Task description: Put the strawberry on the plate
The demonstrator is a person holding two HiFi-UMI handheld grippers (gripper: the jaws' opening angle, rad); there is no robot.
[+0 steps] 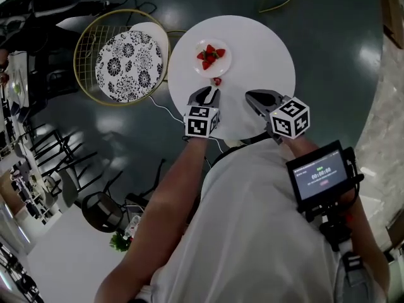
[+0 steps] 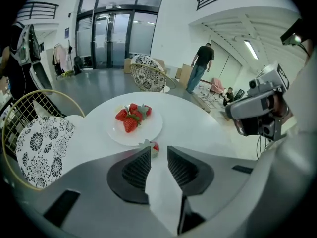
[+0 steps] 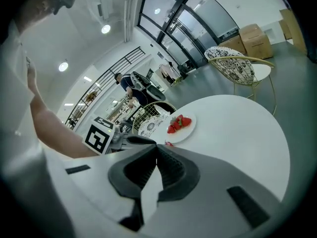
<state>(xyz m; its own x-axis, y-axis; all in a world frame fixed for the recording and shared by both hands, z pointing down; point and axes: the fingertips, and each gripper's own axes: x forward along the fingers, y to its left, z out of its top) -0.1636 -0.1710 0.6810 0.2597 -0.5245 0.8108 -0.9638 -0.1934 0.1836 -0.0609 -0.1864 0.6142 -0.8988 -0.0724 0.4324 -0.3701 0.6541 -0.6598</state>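
Observation:
A white plate (image 1: 222, 65) with several strawberries (image 1: 209, 55) sits on the round white table (image 1: 265, 49). One loose strawberry (image 1: 216, 81) lies on the table just off the plate's near edge. My left gripper (image 1: 213, 91) hovers right behind it. In the left gripper view this gripper (image 2: 158, 150) is open, and the loose strawberry (image 2: 153, 146) lies at the tip of the left jaw, not between the pads. The plate (image 2: 148, 131) is just beyond. My right gripper (image 1: 250, 96) rests over the table to the right, shut and empty (image 3: 156, 147); the loose strawberry (image 3: 169, 144) shows past its tips.
A gold wire chair with a patterned cushion (image 1: 129, 65) stands left of the table. A small screen (image 1: 319, 172) is mounted at my right arm. A person (image 2: 200, 66) stands far off near cardboard boxes. The table's right half (image 1: 271, 74) is bare.

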